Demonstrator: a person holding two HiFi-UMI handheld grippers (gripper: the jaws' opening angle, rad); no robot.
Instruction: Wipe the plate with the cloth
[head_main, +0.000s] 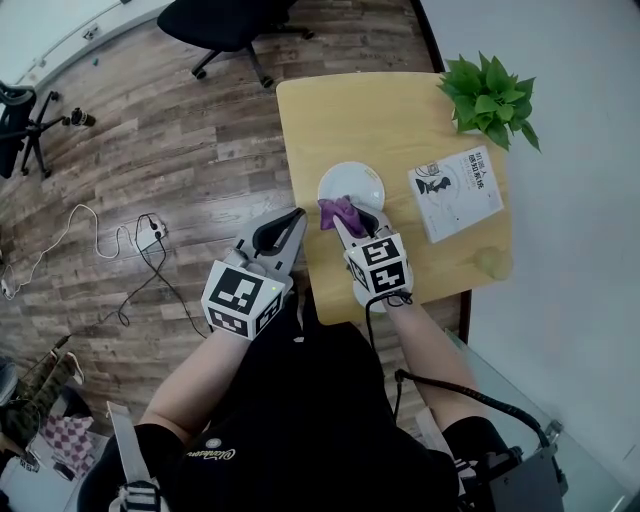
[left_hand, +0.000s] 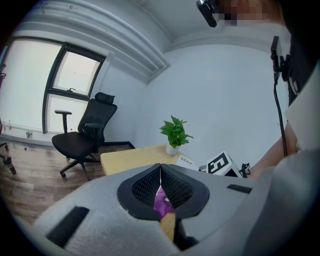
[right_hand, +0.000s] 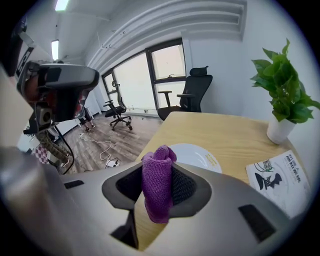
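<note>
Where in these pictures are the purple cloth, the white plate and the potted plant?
cloth (right_hand: 157, 185), right gripper view, the middle of the purple bundle.
plate (head_main: 352, 182), head view, its bare white middle.
plant (head_main: 490, 95), head view, its green leaves.

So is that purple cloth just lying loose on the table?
No, the purple cloth is pinched between the jaws of the right hand-held gripper, near the white plate.

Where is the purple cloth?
The purple cloth is pinched in the right gripper, at the white plate's near edge, left of the book in the head view.
</note>
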